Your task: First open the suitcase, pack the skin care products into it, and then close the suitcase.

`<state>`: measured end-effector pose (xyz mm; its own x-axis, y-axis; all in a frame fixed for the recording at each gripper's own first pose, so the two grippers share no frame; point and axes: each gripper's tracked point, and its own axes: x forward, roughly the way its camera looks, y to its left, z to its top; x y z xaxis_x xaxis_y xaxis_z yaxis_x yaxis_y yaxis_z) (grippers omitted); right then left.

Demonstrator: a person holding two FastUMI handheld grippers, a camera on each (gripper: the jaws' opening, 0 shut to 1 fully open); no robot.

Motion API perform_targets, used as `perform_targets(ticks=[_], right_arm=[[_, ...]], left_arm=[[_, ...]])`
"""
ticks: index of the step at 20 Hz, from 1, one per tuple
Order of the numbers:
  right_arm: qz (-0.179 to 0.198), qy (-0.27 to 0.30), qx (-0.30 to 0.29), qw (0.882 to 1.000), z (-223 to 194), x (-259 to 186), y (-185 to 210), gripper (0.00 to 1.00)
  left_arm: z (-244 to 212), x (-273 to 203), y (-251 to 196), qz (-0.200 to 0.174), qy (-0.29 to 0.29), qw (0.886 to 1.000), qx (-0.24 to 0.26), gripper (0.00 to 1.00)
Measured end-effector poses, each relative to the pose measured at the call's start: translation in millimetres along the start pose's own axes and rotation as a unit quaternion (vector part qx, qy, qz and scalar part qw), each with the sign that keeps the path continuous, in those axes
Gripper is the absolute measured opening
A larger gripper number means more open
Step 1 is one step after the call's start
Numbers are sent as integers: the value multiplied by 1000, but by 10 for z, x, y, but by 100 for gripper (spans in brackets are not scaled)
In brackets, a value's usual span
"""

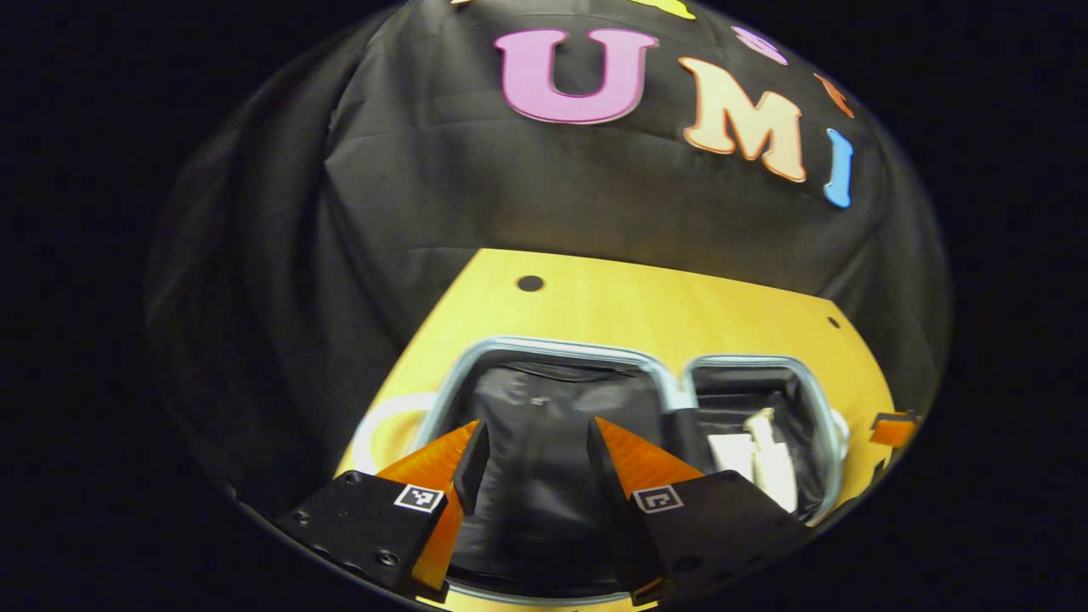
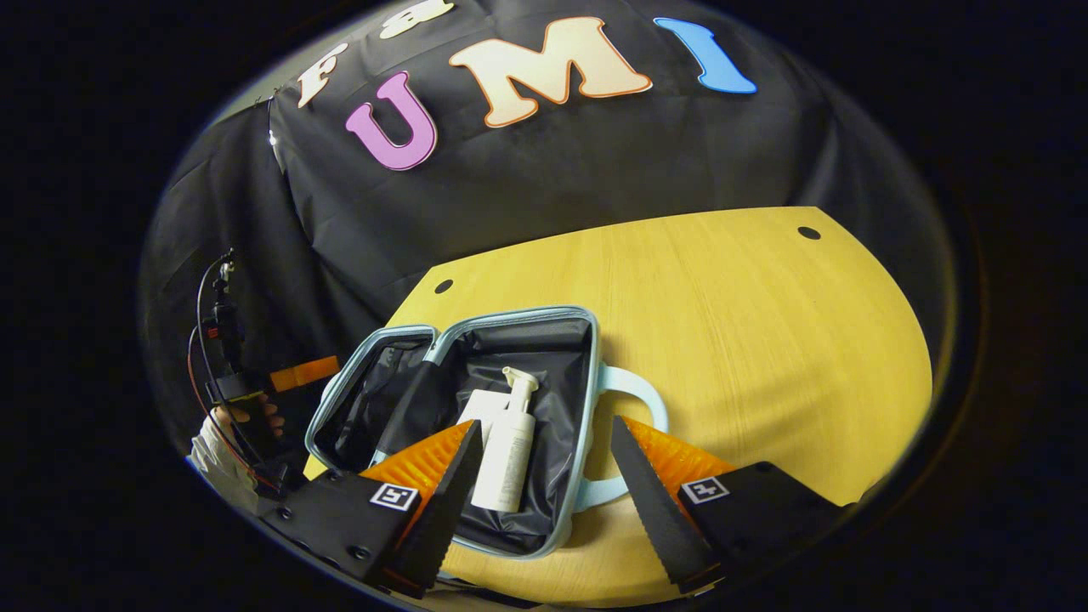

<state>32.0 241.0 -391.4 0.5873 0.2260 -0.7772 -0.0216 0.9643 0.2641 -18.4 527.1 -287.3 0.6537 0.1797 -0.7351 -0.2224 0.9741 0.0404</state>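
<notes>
Pump bottle [image 2: 507,450] lies in the open suitcase [image 2: 586,399], seemingly just beyond right gripper [image 2: 544,450].

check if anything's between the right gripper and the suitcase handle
Nothing visible does. The right gripper hangs open above the open suitcase, and the pale handle lies on bare table near its fingers. The pump bottle lies inside.

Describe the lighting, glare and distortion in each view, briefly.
Left gripper view: fisheye bends the table edge; the suitcase lining is dark with faint sheen, and the white pump bottle is slightly washed out. Right gripper view: the table is bright and evenly lit, the suitcase rim curves, the bottle is sharp; the picture darkens toward its edges.
</notes>
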Motion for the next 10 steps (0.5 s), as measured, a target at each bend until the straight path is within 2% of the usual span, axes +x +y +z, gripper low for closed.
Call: perform_targets(ticks=[1,3,4,8,10], right_arm=[[-7,-2,-2,1000,14,-34,-50,96],[-23,-3,-5,1000,20,-75,-154,96],[-29,0,-5,1000,2,-88,-192,96],[-46,15,-13,999,-77,-136,-289,96],[-49,20,-16,998,-87,-161,-303,96]], left_arm=[[-29,42,271,20,9,1000,4,70],[-121,127,719,52,29,998,6,70],[-163,163,881,64,36,997,4,66],[-408,349,1254,80,66,994,-16,65],[-637,480,1288,68,99,992,-34,61]])
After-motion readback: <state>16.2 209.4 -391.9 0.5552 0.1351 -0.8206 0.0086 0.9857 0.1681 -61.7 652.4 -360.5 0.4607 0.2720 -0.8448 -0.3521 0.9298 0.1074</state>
